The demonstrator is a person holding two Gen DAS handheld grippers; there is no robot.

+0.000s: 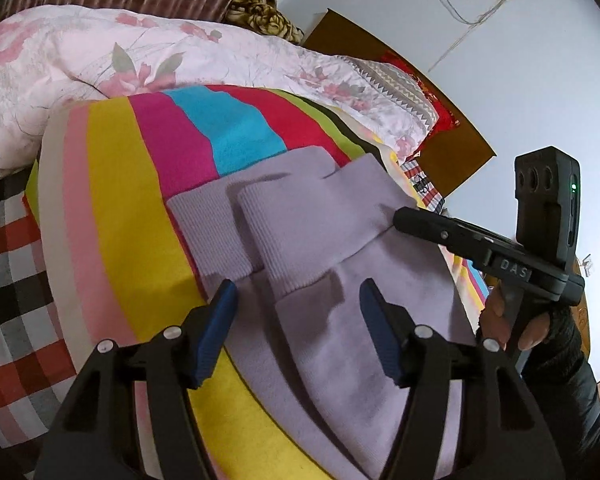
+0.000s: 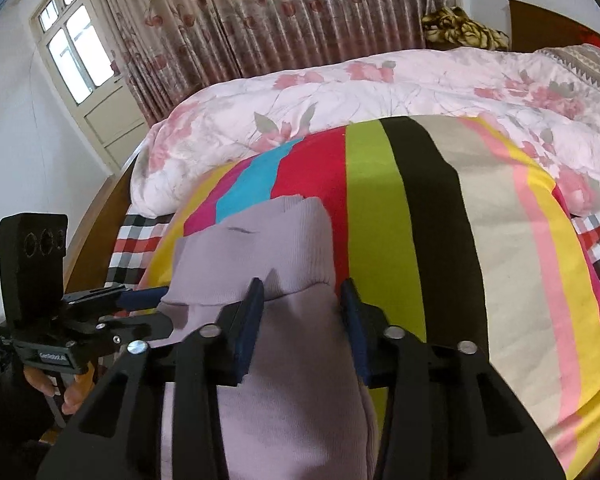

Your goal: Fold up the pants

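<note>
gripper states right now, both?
Left gripper: open, straddling the lilac pants, pads not pressing.
Right gripper: jaws around the pants' cuff; grip cannot be told.

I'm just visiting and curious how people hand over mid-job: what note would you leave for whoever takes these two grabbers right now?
Left gripper: open, its pads either side of the pants just below the ribbed cuffs, not pinching.
Right gripper: appears shut on the pants, with fabric filling the gap between its pads.
Pants: lavender, lying on the striped blanket, the floral quilt beyond.
Done: the two legs seem to be laid together, with the cuffs overlapping.
Left: probably close the left gripper, then carry the cuff end over to fold the pants across their length. The waist end is out of view.
</note>
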